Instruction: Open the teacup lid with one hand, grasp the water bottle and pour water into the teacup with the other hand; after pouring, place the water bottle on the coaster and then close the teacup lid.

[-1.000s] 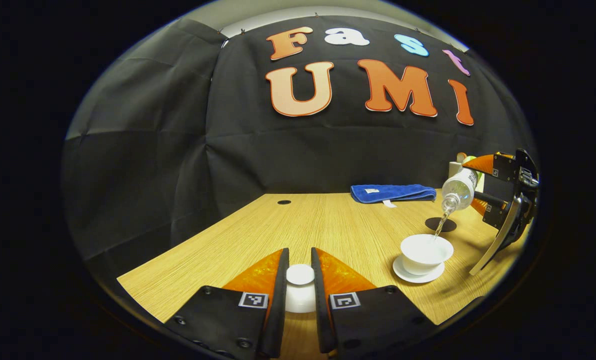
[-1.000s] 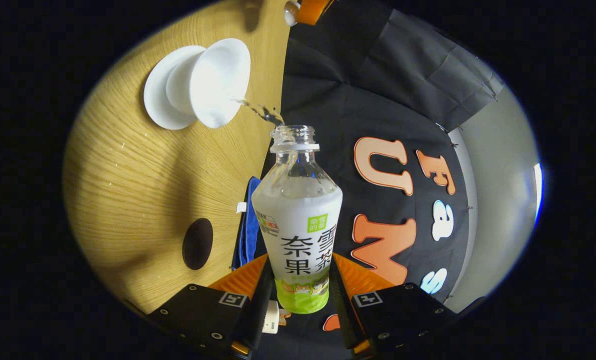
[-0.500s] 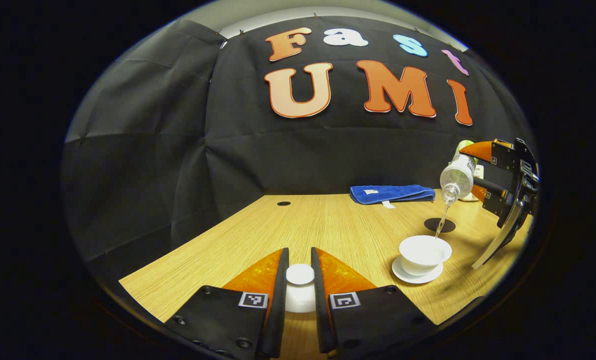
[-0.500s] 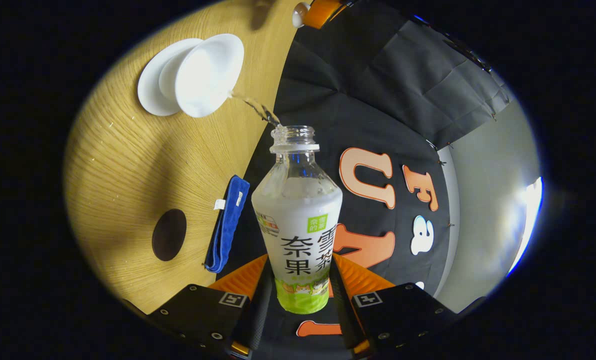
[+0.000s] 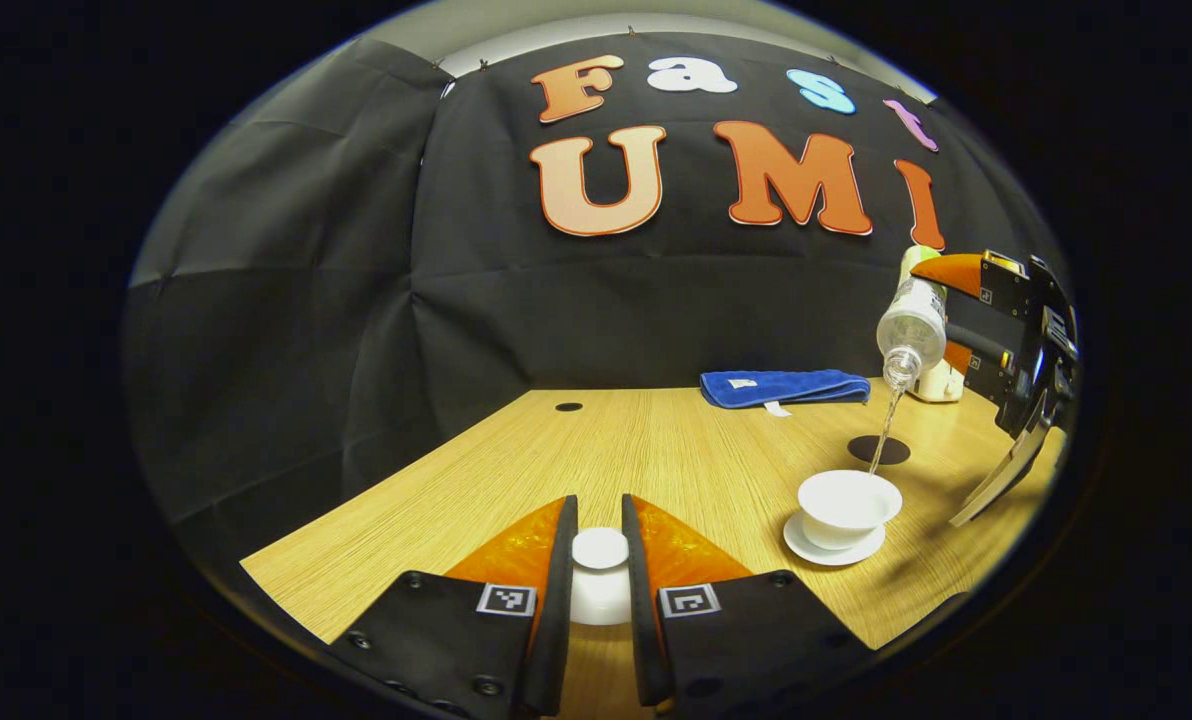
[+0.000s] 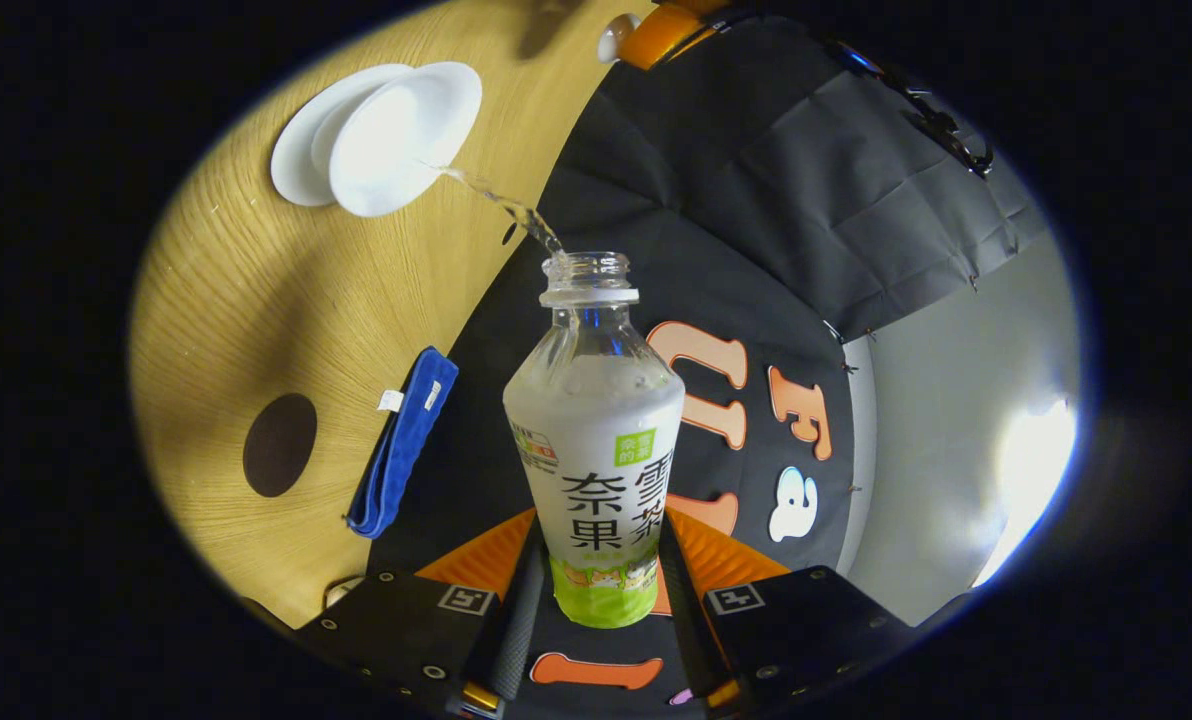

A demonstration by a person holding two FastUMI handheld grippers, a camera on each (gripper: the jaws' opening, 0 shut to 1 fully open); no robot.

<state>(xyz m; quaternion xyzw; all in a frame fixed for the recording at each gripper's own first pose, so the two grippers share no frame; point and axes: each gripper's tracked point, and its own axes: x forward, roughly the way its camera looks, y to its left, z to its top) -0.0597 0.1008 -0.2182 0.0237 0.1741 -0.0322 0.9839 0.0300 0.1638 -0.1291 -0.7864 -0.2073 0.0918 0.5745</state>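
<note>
Teacup: the white teacup stands open on its white saucer on the right part of the wooden table, as the left gripper view has it. In the right gripper view it lies at the upper left, mouth turned toward the camera.
Water: a thin stream runs from the bottle's mouth down into the cup; in the right gripper view the stream reaches the cup's rim.
Water bottle: the clear bottle with a white and green label has no cap and is tipped mouth-down above and just behind the cup.
Right gripper: the right gripper has both fingers pressed on the bottle's labelled lower body, one on each side; in the left gripper view it is up at the far right.
Lid: the white teacup lid sits between the fingers of the left gripper, near the table's front edge, well to the left of the cup.
Left gripper: narrow, its fingers closed on the lid's knob from both sides.
Coaster: the dark round coaster lies bare on the table just behind the cup.
Towel: a folded blue towel rests at the table's far edge, behind the coaster.
</note>
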